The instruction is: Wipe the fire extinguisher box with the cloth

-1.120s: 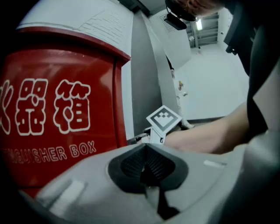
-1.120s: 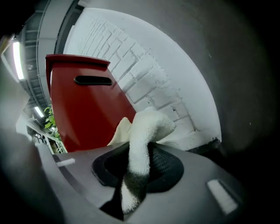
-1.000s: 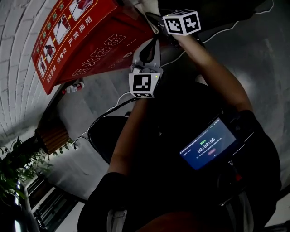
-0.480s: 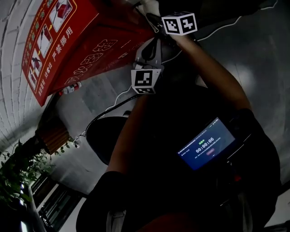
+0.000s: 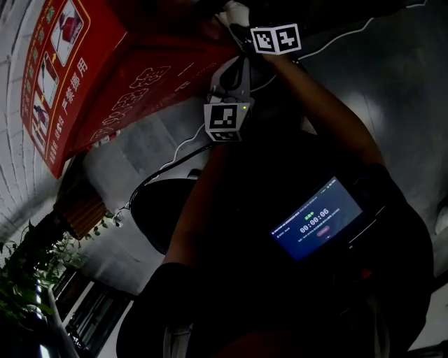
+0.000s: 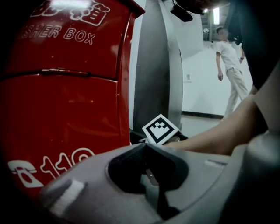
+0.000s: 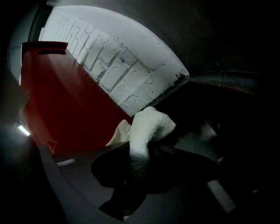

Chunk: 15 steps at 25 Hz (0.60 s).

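The red fire extinguisher box (image 5: pixel 105 77) fills the upper left of the head view, its printed front turned left. In my right gripper (image 5: pixel 236 26), at the box's top right corner, is a white cloth (image 5: pixel 234 10). In the right gripper view the cloth (image 7: pixel 146 129) bulges out of the shut jaws next to the red box (image 7: pixel 65 100). My left gripper (image 5: pixel 225 75) hangs just below, near the box's lower edge. In the left gripper view its jaws (image 6: pixel 144 148) meet with nothing between them, beside the red front panel (image 6: pixel 65 100).
A white brick wall (image 7: pixel 118 65) runs behind the box. A black round object (image 5: pixel 157 210) and a cable lie below, and a plant (image 5: pixel 28 266) stands at the lower left. A lit screen (image 5: pixel 316 218) hangs on my chest. A grey pillar (image 6: pixel 153 65) and a distant person (image 6: pixel 229 61) stand right of the box.
The box has slid left and turned in the head view as my head shifted. Both grippers stay at its right corner, a little higher. The cloth stays held.
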Tool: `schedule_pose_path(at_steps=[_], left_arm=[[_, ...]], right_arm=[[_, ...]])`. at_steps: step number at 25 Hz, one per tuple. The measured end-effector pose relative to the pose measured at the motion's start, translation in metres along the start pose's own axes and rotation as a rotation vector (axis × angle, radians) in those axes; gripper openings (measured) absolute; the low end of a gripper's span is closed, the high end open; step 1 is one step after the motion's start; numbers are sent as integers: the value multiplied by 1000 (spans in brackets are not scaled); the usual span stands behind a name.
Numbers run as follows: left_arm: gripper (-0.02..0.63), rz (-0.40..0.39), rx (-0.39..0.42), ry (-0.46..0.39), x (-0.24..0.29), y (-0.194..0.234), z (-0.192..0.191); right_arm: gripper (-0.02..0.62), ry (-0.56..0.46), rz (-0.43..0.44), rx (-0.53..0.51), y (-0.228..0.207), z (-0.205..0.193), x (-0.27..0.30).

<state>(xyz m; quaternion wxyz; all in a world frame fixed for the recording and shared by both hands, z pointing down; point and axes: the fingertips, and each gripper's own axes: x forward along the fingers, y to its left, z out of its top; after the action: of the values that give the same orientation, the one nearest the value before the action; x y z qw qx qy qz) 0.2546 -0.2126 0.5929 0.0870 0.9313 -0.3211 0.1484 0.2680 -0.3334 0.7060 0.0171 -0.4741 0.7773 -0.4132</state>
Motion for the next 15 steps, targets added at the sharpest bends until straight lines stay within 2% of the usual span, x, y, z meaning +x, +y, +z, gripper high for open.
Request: schedule_pose_path(at_steps=[15], left_arm=[[3,3,-14,62,14,4,-29]], right_arm=[[83,126,-97,25,-48,-64,14]])
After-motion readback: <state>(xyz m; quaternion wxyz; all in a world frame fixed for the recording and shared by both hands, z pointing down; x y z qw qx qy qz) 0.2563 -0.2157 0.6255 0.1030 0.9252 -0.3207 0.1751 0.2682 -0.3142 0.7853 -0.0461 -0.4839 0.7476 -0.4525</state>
